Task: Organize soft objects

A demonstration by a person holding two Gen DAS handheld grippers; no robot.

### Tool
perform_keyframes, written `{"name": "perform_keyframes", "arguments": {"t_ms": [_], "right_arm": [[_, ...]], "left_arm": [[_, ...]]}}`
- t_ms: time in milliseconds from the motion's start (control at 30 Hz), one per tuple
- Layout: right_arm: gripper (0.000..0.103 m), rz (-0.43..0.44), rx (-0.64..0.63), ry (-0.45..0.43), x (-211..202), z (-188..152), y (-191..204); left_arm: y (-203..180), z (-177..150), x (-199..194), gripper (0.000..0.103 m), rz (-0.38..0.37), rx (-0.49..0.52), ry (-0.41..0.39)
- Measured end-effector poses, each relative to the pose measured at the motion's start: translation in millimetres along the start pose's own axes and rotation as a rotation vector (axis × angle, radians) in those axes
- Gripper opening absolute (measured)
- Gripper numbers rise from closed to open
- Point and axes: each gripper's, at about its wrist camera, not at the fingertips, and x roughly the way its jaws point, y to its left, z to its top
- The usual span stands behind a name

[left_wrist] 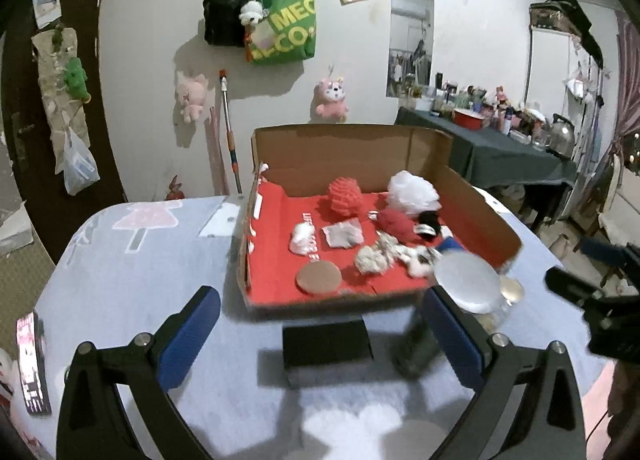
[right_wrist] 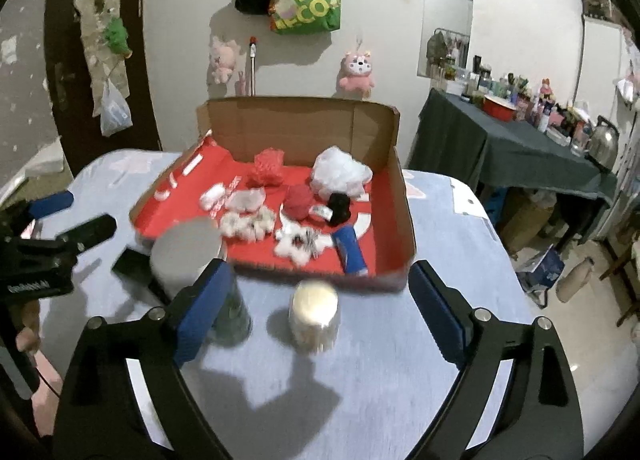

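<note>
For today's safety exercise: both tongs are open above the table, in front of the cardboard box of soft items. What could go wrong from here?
1. The jar with a pale lid and the taller white-lidded container stand between the right tongs and the cardboard box; a reach forward could topple them.
2. The soft items lie crowded; the fluffy white piece touches the blue roll, so a grab may snag both.

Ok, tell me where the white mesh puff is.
The white mesh puff sits in the cardboard box, at its far right corner in both wrist views, just behind the red yarn ball and the black object.
</note>
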Motion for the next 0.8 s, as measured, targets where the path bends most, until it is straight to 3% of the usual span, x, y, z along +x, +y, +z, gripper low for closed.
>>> {"name": "perform_keyframes", "arguments": {"t_ms": [233, 433, 600, 800], "right_arm": [[0.092, -0.001, 0.034, 0.044, 10, -57, 7], [0.092, 0.002, 0.064, 0.132, 39, -90, 7], [0.092, -0.020, 0.073, 0.174, 58, -102, 4], [0.092, -0.042, 0.097, 0.213, 73, -108, -3]], "left_arm": [[-13, -49, -2, 0.103, -0.036, -0.023, 0.044], [-19, -85, 37, 0.103, -0.031, -0.040, 0.172], [-25, -101, 63, 0.103, -0.005, -0.036, 0.252], [-29, -102, 72, 0.103, 0.046, -0.027, 0.259]]}}
